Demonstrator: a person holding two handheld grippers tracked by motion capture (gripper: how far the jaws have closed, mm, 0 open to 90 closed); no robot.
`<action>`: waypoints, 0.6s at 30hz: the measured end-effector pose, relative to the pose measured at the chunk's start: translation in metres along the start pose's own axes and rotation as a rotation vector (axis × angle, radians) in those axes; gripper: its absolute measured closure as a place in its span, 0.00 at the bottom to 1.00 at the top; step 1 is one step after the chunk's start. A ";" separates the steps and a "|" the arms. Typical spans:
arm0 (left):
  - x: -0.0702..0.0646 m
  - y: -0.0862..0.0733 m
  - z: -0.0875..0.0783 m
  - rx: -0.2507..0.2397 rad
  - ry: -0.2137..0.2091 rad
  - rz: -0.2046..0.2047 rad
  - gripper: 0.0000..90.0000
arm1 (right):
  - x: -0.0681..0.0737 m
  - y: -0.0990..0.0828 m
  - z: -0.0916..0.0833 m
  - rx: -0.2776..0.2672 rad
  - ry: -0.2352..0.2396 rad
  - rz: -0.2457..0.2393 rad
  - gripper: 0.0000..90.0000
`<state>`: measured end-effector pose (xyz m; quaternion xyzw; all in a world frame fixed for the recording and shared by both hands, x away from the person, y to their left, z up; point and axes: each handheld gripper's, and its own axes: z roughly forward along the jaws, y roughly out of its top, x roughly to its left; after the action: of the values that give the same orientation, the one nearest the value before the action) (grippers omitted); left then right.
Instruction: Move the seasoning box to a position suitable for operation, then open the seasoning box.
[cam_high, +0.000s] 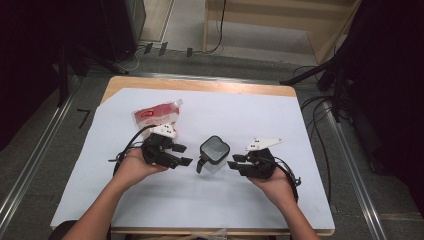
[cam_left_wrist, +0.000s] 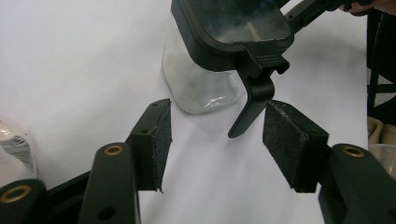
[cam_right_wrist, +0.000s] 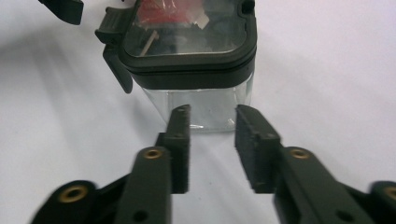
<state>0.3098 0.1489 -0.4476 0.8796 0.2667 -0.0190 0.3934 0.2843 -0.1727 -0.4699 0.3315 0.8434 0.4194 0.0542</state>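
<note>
A clear, square-sided container (cam_high: 214, 156) with rounded corners stands upright near the middle of the white sheet (cam_high: 240, 120) that covers the wooden table (cam_high: 200, 84), between the two grippers. Its walls are see-through plastic with a faint whitish film low down inside, and it carries a dark lid (cam_left_wrist: 233, 25) with a thick black rim and a smoky transparent window that shows pale reflections. At one corner of the lid a black latch tab (cam_left_wrist: 252, 105) hangs down and outward, free of the wall, pointing toward the person's side of the table. In the left gripper view the left gripper (cam_left_wrist: 217, 140) has its jaws spread, with bare sheet between the rough black pads; the tip of the latch hangs just ahead of the gap, nearer the pad on that view's right, and nothing is pinched. In the right gripper view the right gripper (cam_right_wrist: 212, 140) is aimed at the container's lower wall, its jaws fairly close together but with a clear gap, stopping short of the plastic and holding nothing. In the high view each gripper sits in a hand, the left hand (cam_high: 134, 167) and the right hand (cam_high: 276, 185), just beside the container on either side. Behind the left gripper a red and white pouch (cam_high: 157, 116) lies on the sheet, well apart from the container.
</note>
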 end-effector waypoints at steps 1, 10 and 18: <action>0.001 0.000 0.001 -0.001 -0.005 -0.003 0.51 | 0.000 0.001 0.000 0.002 0.000 0.017 0.81; -0.001 0.002 0.005 0.018 -0.003 -0.017 0.73 | 0.000 0.005 0.001 -0.012 -0.034 0.029 0.97; -0.010 0.009 0.010 0.000 0.004 0.030 1.00 | -0.001 0.007 0.002 -0.038 -0.025 0.037 1.00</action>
<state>0.3075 0.1328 -0.4457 0.8836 0.2542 -0.0114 0.3931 0.2898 -0.1692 -0.4663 0.3511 0.8283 0.4321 0.0632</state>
